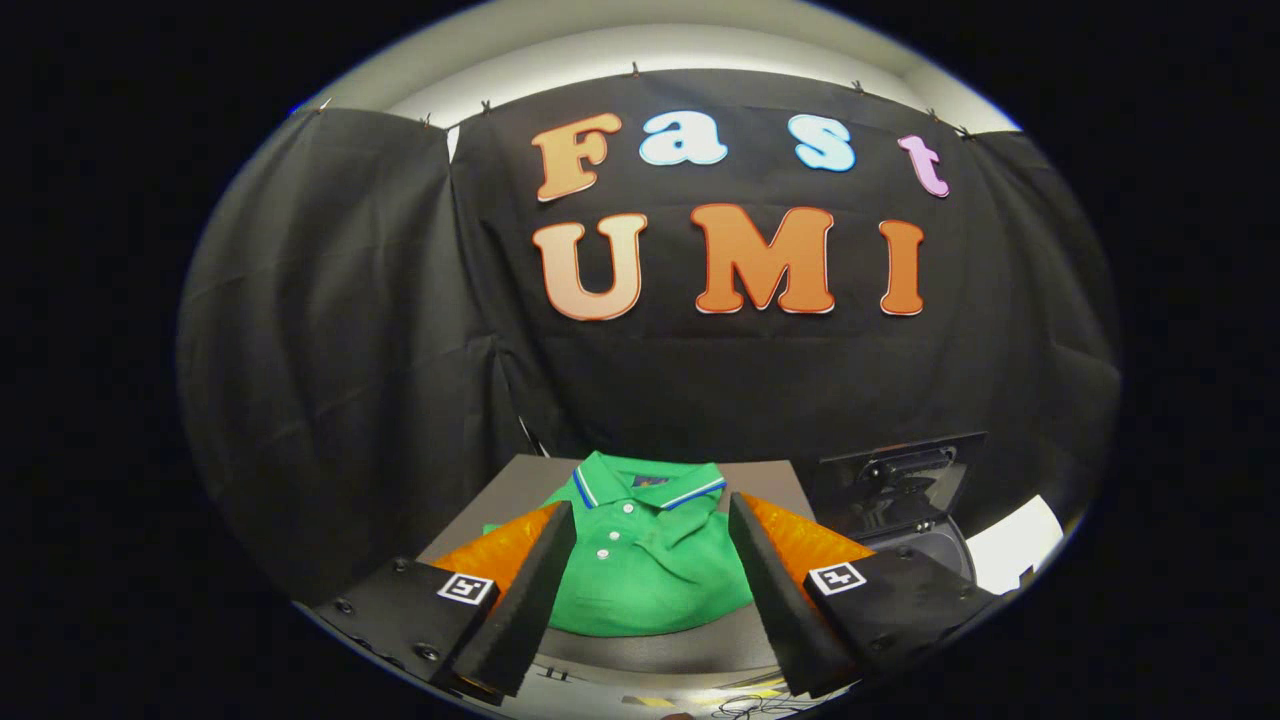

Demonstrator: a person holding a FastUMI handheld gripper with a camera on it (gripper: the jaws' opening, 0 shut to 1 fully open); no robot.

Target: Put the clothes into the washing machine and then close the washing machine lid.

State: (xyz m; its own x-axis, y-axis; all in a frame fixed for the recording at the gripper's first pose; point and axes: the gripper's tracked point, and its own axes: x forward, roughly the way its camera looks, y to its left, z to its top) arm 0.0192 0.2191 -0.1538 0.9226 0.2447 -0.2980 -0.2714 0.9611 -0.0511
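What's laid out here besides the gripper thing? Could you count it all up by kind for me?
Green polo shirt, lying folded beyond and between the open gripper fingers: 1
Grey table under it: 1
Washing machine with its lid up, beside the table: 1
Total: 3

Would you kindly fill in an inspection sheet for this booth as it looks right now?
Surface: grey table, partly covered by the shirt.
Job's things: green polo shirt lying flat and folded, collar toward the wall; washing machine to the right of the table, lid up.
Clutter: white sheet beside the washing machine, kind unclear.
Grippers: gripper open, fingers spread either side of the shirt, above it, holding nothing.
Cables: thin dark cable behind the table's far corner; some wires below the fingers.
Surroundings: black cloth wall all round, pale ceiling above.
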